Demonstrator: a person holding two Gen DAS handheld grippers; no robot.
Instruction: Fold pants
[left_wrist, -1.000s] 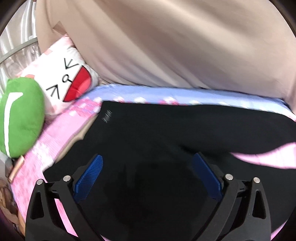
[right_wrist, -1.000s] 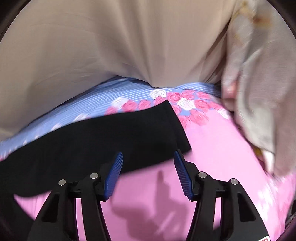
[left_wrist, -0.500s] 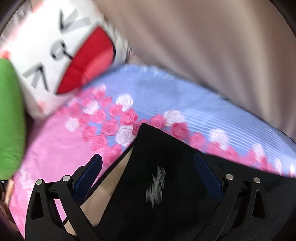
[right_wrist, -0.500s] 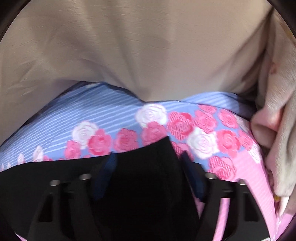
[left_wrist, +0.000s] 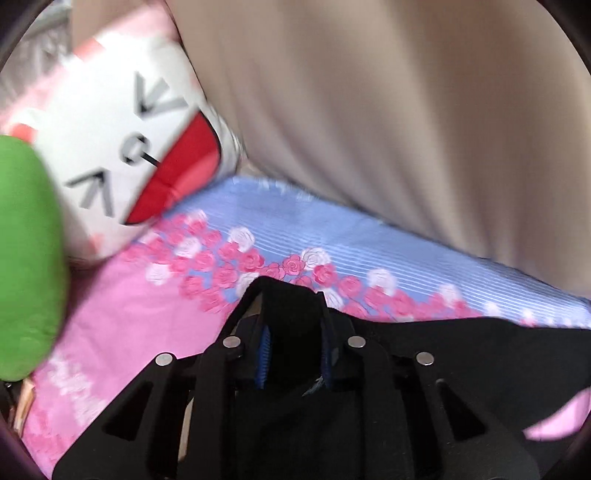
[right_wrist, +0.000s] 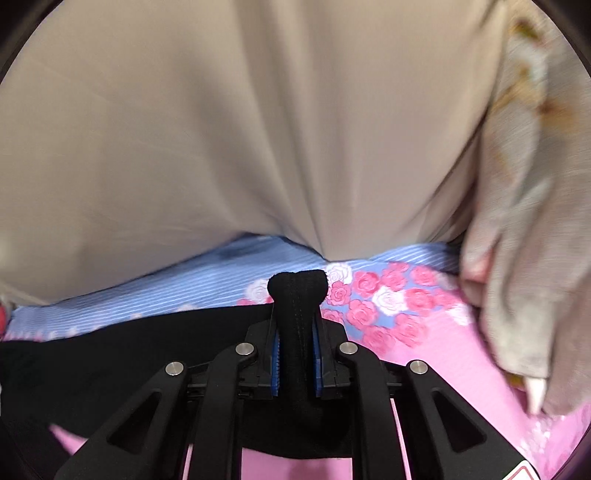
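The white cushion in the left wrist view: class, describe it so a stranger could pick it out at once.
On the pink floral bedsheet, look to the far end, below the beige curtain. The white cushion leans beside a green plush; only it has a cartoon face with a red mouth.

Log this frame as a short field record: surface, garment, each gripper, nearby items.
surface: bed sheet, pink and blue with a band of roses
garment: black pants, spread across the sheet
left gripper: jaws closing, bunched corner of the pants between the pads
right gripper: jaws closing, pinched fold of the pants between the pads
nearby: white face pillow, green plush, beige curtain
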